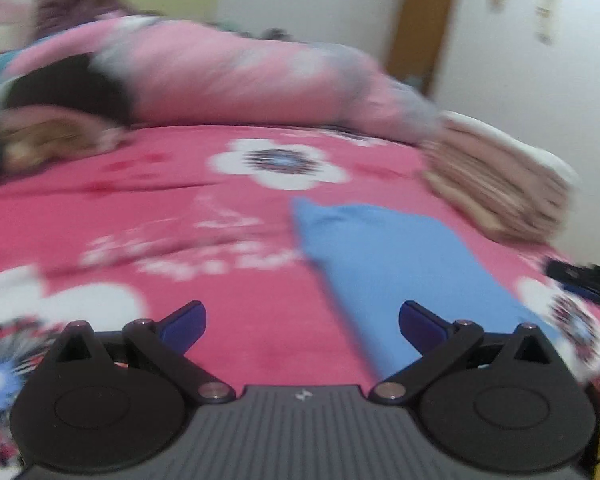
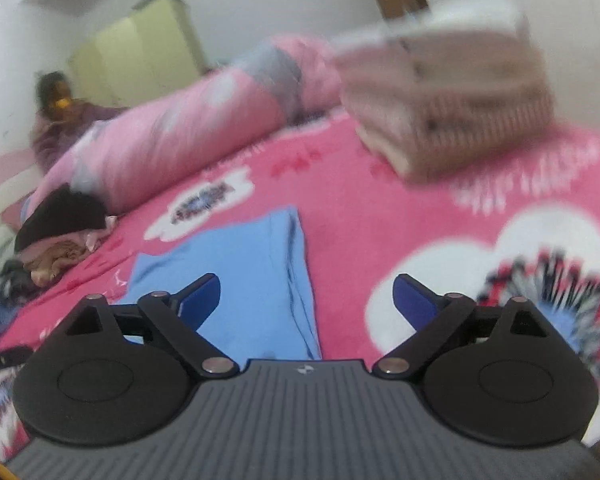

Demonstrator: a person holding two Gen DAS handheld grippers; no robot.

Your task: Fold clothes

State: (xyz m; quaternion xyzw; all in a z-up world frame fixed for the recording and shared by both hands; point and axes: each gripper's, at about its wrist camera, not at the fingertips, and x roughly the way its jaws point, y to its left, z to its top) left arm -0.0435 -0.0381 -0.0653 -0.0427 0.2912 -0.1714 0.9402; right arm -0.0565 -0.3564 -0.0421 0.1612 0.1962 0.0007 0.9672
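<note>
A light blue garment (image 1: 384,256) lies flat on the pink flowered bedspread (image 1: 180,208). In the left wrist view it runs from the middle toward the lower right, under the right finger. My left gripper (image 1: 302,326) is open and empty above the bedspread, at the garment's left edge. In the right wrist view the blue garment (image 2: 244,280) lies ahead and left. My right gripper (image 2: 306,300) is open and empty over its right edge. Both views are blurred.
A stack of folded beige striped cloth (image 1: 500,184) sits at the right on the bed (image 2: 448,112). A rolled pink quilt (image 1: 228,72) lies along the far side. A heap of dark and tan clothes (image 2: 56,236) lies at the left. A person (image 2: 60,116) sits beyond the bed.
</note>
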